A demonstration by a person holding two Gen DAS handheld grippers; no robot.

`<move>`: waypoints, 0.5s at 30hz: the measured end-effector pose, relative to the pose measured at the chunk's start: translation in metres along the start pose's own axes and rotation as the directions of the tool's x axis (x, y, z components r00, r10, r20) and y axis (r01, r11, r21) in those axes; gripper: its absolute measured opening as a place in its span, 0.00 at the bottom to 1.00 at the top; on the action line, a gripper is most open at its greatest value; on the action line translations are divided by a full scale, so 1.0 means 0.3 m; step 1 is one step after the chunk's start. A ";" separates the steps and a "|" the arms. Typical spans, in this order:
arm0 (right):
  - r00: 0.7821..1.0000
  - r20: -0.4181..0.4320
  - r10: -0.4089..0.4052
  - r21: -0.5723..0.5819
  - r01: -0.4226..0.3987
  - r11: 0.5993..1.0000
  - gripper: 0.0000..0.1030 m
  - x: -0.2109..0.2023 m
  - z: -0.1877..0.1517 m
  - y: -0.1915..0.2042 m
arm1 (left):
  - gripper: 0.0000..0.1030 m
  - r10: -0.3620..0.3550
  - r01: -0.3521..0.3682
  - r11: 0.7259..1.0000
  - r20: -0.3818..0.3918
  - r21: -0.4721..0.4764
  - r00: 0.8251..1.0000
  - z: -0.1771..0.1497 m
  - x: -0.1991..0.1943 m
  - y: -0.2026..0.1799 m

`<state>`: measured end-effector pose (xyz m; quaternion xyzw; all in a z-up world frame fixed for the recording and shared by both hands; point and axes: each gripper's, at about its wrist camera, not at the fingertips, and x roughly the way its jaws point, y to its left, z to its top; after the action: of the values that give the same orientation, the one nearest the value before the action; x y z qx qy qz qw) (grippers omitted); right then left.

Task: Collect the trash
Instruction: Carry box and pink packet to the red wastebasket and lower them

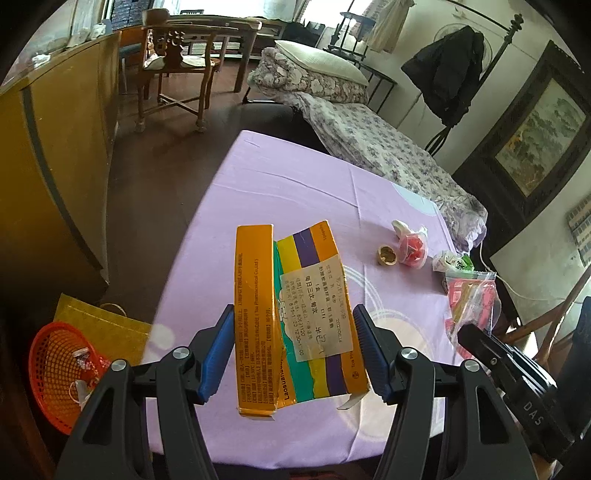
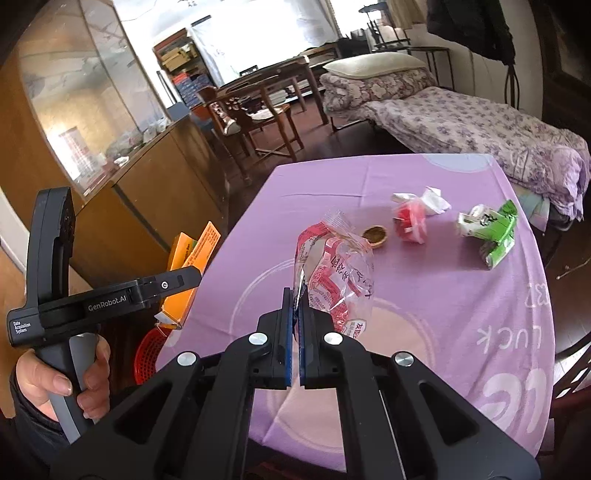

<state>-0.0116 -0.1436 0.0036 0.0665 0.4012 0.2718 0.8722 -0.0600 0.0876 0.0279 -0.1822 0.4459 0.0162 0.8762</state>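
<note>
Left claw w/ box over purple tablecloth, bed behind.

Daylit room seen through two fisheye wrist lenses.
Windows far ahead of both grippers are blown out to white; the purple tablecloth is evenly lit with soft shadows, the floor beyond dim. Edges bow and vignette black. A pale flare spot sits left of the left gripper.
</note>
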 end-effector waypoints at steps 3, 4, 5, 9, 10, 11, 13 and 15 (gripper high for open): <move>1.000 -0.001 0.009 -0.020 -0.009 1.000 0.03 -0.007 -0.001 0.037 | 0.61 0.002 -0.002 1.000 0.011 -0.007 1.000 -0.011 -0.031 0.026; 1.000 -0.002 0.011 -0.024 -0.011 1.000 0.03 -0.008 -0.003 0.050 | 0.61 0.004 -0.003 1.000 0.014 -0.008 1.000 -0.013 -0.039 0.035; 1.000 -0.003 0.014 -0.031 -0.014 0.999 0.03 -0.010 -0.004 0.062 | 0.61 0.005 -0.005 1.000 0.016 -0.010 1.000 -0.017 -0.049 0.044; 0.999 -0.008 0.034 -0.053 -0.035 0.998 0.03 -0.009 -0.005 0.106 | 0.61 0.008 -0.008 1.000 0.029 -0.026 1.000 -0.026 -0.089 0.087; 0.999 -0.011 0.038 -0.057 -0.039 0.998 0.03 -0.008 -0.006 0.116 | 0.61 0.011 -0.010 0.999 0.032 -0.030 0.999 -0.029 -0.097 0.098; 0.999 -0.014 0.044 -0.064 -0.044 0.997 0.03 -0.005 -0.005 0.129 | 0.61 0.013 -0.012 0.999 0.035 -0.036 0.999 -0.031 -0.107 0.112; 0.998 -0.021 0.056 -0.078 -0.057 0.995 0.03 0.003 -0.004 0.153 | 0.61 0.019 -0.017 0.999 0.043 -0.047 0.999 -0.034 -0.126 0.141; 0.997 -0.032 0.068 -0.097 -0.071 0.993 0.03 0.013 -0.003 0.189 | 0.61 0.027 -0.024 0.998 0.049 -0.058 0.998 -0.040 -0.142 0.170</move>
<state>-0.0341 -0.0938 0.0194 0.0336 0.3973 0.3222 0.8586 -0.1047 0.1368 0.0394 -0.2011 0.4258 0.0446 0.8811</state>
